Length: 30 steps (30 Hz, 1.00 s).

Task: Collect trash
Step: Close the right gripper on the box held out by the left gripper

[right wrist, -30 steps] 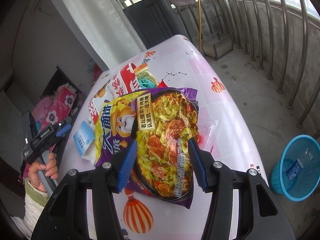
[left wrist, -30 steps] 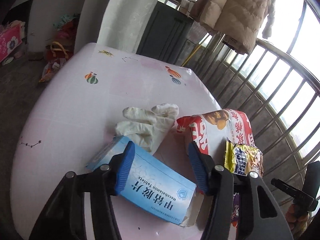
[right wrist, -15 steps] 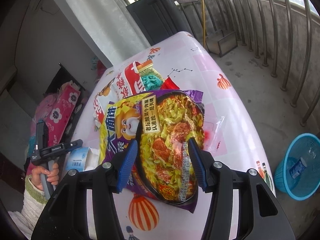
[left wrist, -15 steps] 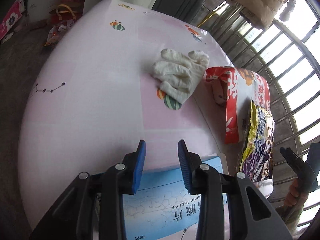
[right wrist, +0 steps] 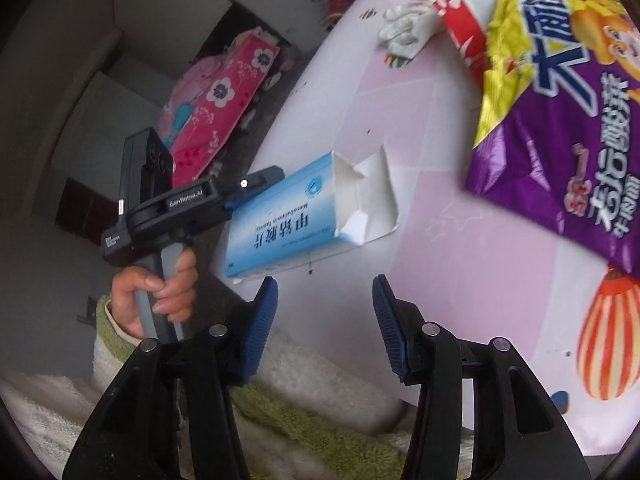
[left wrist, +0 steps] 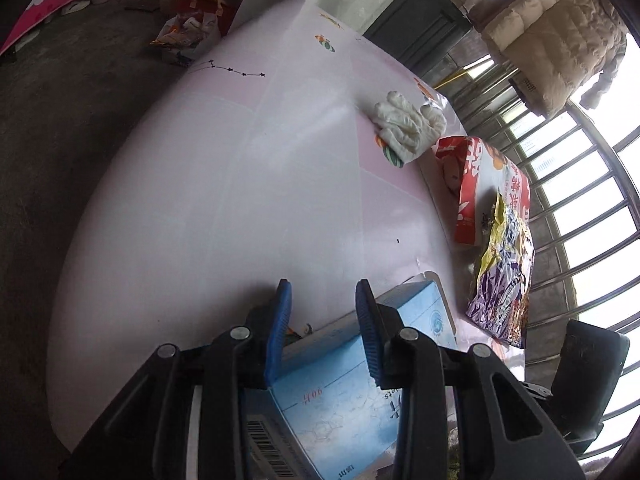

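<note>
A blue and white medicine box (left wrist: pixel 344 396) with a torn open end lies at the near edge of the pink table (left wrist: pixel 224 184). My left gripper (left wrist: pixel 323 312) is above it, jaws partly apart with the box beneath and between them; in the right wrist view the left gripper's fingers (right wrist: pixel 256 184) rest against the box (right wrist: pixel 296 216). A purple and yellow noodle wrapper (right wrist: pixel 560 112) lies on the table to the right. My right gripper (right wrist: pixel 325 312) is open and empty, just off the table edge. A white glove (left wrist: pixel 408 124) and a red snack bag (left wrist: pixel 484 184) lie farther back.
A metal railing (left wrist: pixel 580 184) runs behind the table on the right, with a beige jacket (left wrist: pixel 556 36) hanging above it. Bags (left wrist: pixel 192 32) sit on the floor at the far left. A pink floral cloth (right wrist: pixel 224 96) lies beyond the table.
My right gripper let go of the noodle wrapper and swung left toward the medicine box. My left gripper narrowed and settled over the box, which shifted to the table's near edge.
</note>
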### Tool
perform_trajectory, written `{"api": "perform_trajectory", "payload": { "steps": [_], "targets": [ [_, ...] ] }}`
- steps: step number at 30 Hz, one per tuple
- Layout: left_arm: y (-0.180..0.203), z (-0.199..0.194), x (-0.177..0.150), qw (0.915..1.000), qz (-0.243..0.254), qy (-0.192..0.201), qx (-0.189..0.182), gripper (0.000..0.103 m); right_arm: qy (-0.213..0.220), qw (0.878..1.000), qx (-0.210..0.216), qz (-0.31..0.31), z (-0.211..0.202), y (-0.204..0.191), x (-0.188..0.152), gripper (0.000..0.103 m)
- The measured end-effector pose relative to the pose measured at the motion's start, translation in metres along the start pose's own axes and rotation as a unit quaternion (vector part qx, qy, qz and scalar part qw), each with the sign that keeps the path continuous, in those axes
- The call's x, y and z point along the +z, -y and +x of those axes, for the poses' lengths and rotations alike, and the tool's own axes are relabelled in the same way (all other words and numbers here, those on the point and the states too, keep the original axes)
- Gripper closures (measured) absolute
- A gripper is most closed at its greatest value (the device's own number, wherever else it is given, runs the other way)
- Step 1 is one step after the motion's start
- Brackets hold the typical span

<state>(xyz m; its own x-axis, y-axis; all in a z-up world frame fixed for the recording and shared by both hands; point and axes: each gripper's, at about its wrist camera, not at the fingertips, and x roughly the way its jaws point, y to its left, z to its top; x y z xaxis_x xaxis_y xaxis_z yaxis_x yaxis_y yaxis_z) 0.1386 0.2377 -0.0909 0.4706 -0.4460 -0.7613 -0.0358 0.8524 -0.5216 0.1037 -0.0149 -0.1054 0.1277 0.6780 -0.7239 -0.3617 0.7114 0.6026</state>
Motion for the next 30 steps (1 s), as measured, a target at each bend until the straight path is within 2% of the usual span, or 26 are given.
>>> {"api": "perform_trajectory", "payload": {
  "steps": [3, 6, 10, 14, 18, 20, 25, 28, 30],
  "targets": [
    [-0.001, -0.005, -0.009, 0.9999, -0.006, 0.002, -0.01, 0.071, -0.01, 1.0, -0.017, -0.004, 0.015, -0.004, 0.014, 0.068],
    [-0.005, -0.011, -0.019, 0.9993, -0.027, 0.017, -0.017, 0.073, 0.006, 1.0, -0.002, 0.018, 0.013, 0.004, 0.034, 0.07],
    [-0.003, -0.001, -0.035, 0.9928, -0.063, -0.014, -0.101, 0.073, 0.033, 0.998, -0.032, 0.034, 0.007, 0.016, 0.055, 0.07],
    [0.017, 0.012, -0.049, 0.9888, -0.053, -0.022, -0.138, 0.073, 0.045, 0.997, -0.056, 0.042, 0.001, 0.02, 0.054, 0.07],
    [0.028, 0.011, -0.05, 0.9932, -0.022, -0.004, -0.114, 0.073, 0.062, 0.995, -0.057, 0.052, -0.012, 0.02, 0.045, 0.068],
    [0.023, 0.006, -0.047, 0.9943, -0.022, 0.005, -0.104, 0.073, 0.067, 0.995, -0.066, 0.039, -0.021, 0.013, 0.038, 0.061],
    [0.011, -0.006, -0.044, 0.9975, -0.021, 0.022, -0.064, 0.073, 0.039, 0.995, -0.09, -0.016, -0.016, -0.01, 0.024, 0.029],
    [0.012, -0.013, -0.048, 0.9989, -0.009, 0.032, -0.032, 0.073, 0.019, 0.992, -0.115, -0.046, -0.002, -0.025, 0.016, 0.022],
    [0.014, -0.015, -0.051, 0.9992, -0.003, 0.035, -0.021, 0.073, 0.01, 0.988, -0.14, -0.063, 0.002, -0.028, 0.01, 0.021]
  ]
}}
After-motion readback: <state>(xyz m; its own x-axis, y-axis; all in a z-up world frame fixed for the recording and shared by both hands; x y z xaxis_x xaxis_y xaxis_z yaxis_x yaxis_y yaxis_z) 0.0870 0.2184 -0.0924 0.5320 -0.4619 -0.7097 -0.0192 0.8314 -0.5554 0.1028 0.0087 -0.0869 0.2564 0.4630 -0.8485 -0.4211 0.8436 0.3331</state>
